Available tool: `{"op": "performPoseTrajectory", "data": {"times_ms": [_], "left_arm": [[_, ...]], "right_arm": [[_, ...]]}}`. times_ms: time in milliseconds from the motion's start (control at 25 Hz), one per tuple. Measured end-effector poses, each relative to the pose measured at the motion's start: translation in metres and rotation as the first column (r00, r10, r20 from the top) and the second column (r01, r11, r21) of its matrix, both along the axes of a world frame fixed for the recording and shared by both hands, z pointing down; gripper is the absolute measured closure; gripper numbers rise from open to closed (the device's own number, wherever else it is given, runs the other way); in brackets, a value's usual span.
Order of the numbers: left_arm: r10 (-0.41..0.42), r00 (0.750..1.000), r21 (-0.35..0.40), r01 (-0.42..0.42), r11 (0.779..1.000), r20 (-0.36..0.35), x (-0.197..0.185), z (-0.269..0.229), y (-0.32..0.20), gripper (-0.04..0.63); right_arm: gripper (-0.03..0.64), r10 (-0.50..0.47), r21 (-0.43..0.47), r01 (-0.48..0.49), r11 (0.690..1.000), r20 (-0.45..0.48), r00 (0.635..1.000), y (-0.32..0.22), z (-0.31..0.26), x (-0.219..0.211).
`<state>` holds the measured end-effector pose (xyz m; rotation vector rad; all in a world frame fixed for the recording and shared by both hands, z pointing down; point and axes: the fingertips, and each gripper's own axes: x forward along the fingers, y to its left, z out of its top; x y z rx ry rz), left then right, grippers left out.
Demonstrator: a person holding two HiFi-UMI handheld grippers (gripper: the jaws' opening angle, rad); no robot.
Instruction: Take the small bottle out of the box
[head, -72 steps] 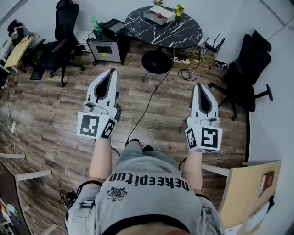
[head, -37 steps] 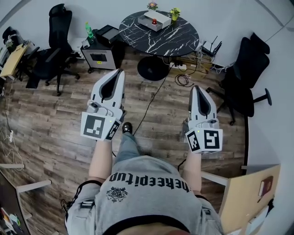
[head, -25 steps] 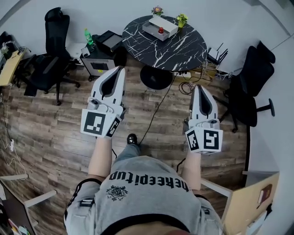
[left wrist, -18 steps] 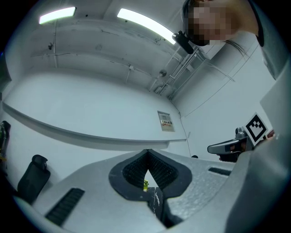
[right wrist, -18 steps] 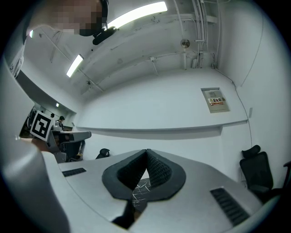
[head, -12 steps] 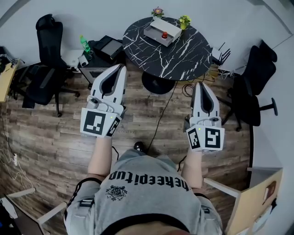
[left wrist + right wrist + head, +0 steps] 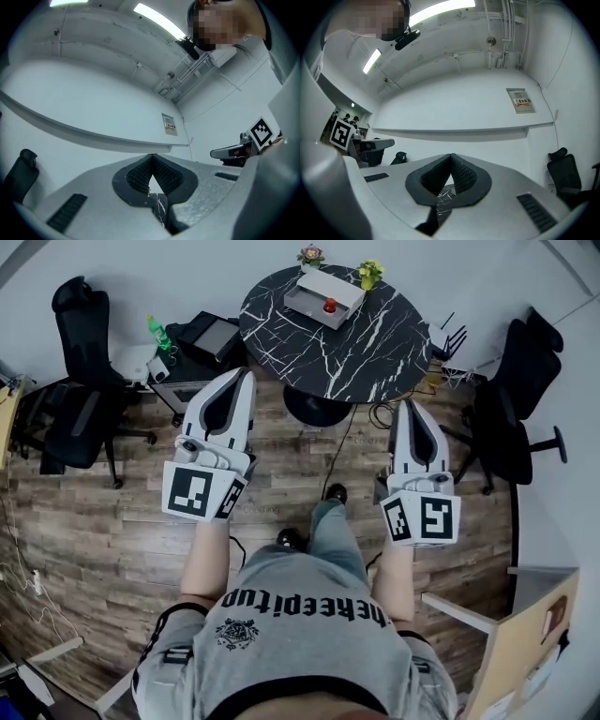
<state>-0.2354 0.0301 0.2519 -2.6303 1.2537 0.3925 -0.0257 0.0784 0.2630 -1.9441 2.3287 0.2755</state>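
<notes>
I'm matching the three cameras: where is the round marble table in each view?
Head view: marble table, top centre.
Left gripper view: a veined sliver low centre, seen between the jaws.
Right gripper view: the same, low centre.
Shared landmark: wall panel, in both gripper views, not the head view.

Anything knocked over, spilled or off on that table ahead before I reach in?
Nothing stands out. The white open box lies flat on the round black marble table, a small red object inside; the two small potted plants stand upright near it.

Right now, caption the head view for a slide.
Person holds left gripper and right gripper shut, empty, facing a marble table with a box.
</notes>
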Motion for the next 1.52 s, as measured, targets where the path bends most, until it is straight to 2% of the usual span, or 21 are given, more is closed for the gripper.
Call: {"op": "performPoseTrajectory", "data": {"times_ms": [400, 1000, 1520], "left_arm": [[-0.05, 0.999, 0.022, 0.05, 0.998, -0.011, 0.017, -0.011, -0.068, 0.592], [-0.114, 0.993, 0.051, 0.114, 0.992, -0.007, 0.119, -0.034, -0.164, 0.592], [-0.163, 0.987, 0.055, 0.163, 0.985, 0.002, 0.189, -0.03, -0.209, 0.592]], "right_arm": [[0.618, -0.046, 0.023, 0.046, 0.999, -0.017, 0.999, -0.078, -0.011, 0.019], [0.618, -0.139, 0.047, 0.14, 0.989, -0.025, 0.99, -0.196, -0.031, 0.113], [0.618, -0.22, 0.048, 0.222, 0.974, -0.037, 0.975, -0.249, -0.028, 0.171]]}}
